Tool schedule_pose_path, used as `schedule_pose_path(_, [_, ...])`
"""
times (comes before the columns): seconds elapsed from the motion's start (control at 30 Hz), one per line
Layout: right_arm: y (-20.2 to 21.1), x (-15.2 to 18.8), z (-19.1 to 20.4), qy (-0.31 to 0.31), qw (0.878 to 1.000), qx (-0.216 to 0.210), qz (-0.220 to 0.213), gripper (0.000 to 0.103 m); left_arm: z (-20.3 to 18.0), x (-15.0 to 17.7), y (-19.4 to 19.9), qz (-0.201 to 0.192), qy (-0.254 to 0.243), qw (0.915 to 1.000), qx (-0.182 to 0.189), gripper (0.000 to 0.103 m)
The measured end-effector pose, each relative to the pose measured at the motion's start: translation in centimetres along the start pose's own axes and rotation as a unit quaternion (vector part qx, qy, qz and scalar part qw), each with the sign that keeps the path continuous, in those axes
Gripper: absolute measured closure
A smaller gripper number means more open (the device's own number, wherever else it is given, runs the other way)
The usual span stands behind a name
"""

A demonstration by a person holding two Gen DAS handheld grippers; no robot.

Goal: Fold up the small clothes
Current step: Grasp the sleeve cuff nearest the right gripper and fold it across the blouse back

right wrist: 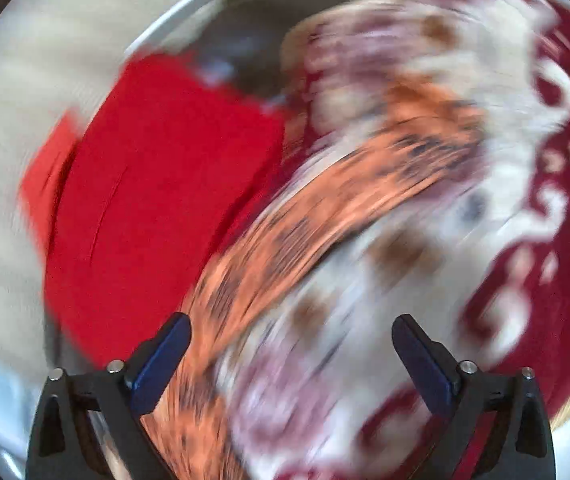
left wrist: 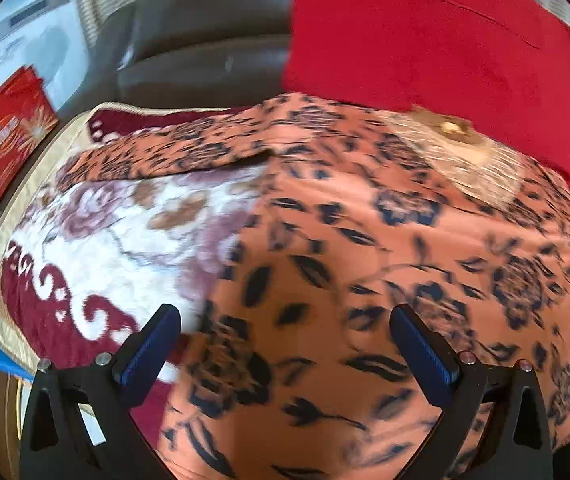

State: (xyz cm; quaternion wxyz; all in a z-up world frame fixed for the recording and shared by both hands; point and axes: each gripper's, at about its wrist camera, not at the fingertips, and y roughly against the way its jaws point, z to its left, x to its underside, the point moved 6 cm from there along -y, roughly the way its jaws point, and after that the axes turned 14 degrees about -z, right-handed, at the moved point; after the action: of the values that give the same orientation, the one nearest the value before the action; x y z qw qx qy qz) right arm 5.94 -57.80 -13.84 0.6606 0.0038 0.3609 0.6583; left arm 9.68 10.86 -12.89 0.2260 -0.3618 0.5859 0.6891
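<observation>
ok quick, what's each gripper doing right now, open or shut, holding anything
Left gripper: open, holding nothing, above the orange floral garment.
Right gripper: open, holding nothing; that view is blurred.

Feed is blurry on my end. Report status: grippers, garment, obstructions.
Left gripper open, over the orange floral garment. Right gripper open, nothing held, view smeared. Garment spread on patterned blanket. Red cushion rests on garment's far edge.

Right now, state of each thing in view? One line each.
left gripper: open, nothing held, over the garment.
right gripper: open, nothing held; view blurred.
orange floral garment: spread on the blanket, one edge turned over, not folded up.
red cloth: lying flat beyond the garment.
patterned blanket: laid flat, underneath.
</observation>
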Motion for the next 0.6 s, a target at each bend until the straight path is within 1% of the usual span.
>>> schedule_pose_path(0.03, [-1.2, -2.1, -2.4, -0.043, 0.999, 0.010, -0.009, 0.012, 0.7, -0.1, -0.4, 0.000, 0.005, 0.9999, -0.009, 0.000])
schedule_pose_path(0.07, [-2.2, -3.2, -3.9, -0.070, 0.997, 0.015, -0.011, 0.013, 1.4, -0.1, -0.7, 0.002, 0.012, 0.9998, -0.017, 0.000])
schedule_pose_path(0.1, [-3.4, -4.3, -5.6, -0.099, 0.995, 0.024, -0.009, 0.019, 2.1, -0.2, -1.1, 0.004, 0.020, 0.9995, -0.022, 0.000])
schedule_pose_path(0.13, [-4.3, -5.0, -6.6, -0.113, 0.993, 0.029, -0.009, 0.024, 2.7, -0.2, -1.4, 0.006, 0.026, 0.9993, -0.028, 0.000])
schedule_pose_path(0.17, [-5.2, -5.6, -7.4, -0.122, 0.992, 0.033, -0.007, 0.025, 3.4, -0.4, -1.7, 0.005, 0.034, 0.9988, -0.035, 0.000])
schedule_pose_path(0.23, [-7.0, -6.8, -7.8, -0.125, 0.991, 0.038, -0.012, 0.026, 4.3, -0.8, -2.2, 0.003, 0.047, 0.9981, -0.040, 0.000])
schedule_pose_path(0.27, [-7.0, -6.8, -7.8, -0.125, 0.991, 0.038, -0.012, 0.026, 4.6, -0.9, -2.4, 0.004, 0.053, 0.9977, -0.042, 0.000])
schedule_pose_path(0.33, [-7.8, -7.4, -7.6, -0.108, 0.993, 0.053, -0.018, 0.027, 5.2, -1.1, -2.9, 0.004, 0.069, 0.9967, -0.043, 0.000])
schedule_pose_path(0.37, [-8.2, -7.6, -7.6, -0.101, 0.993, 0.065, -0.020, 0.030, 5.6, -1.1, -3.1, 0.003, 0.074, 0.9963, -0.044, 0.000])
schedule_pose_path(0.4, [-8.5, -7.7, -7.7, -0.096, 0.992, 0.074, -0.022, 0.037, 5.8, -1.1, -3.4, 0.004, 0.076, 0.9961, -0.045, 0.000])
schedule_pose_path(0.47, [-8.6, -8.0, -8.5, -0.092, 0.990, 0.099, -0.029, 0.061, 6.2, -0.7, -3.9, 0.007, 0.078, 0.9959, -0.045, 0.000])
schedule_pose_path(0.5, [-8.8, -8.0, -8.9, -0.088, 0.989, 0.116, -0.032, 0.078, 6.5, -0.4, -4.3, 0.011, 0.079, 0.9957, -0.045, 0.000])
schedule_pose_path(0.53, [-8.9, -8.1, -9.5, -0.084, 0.987, 0.130, -0.033, 0.087, 6.7, -0.2, -4.3, 0.014, 0.080, 0.9956, -0.046, 0.000])
schedule_pose_path(0.6, [-9.0, -8.4, -9.8, -0.066, 0.986, 0.148, -0.035, 0.092, 7.2, 0.4, -4.7, 0.017, 0.089, 0.9949, -0.044, 0.000])
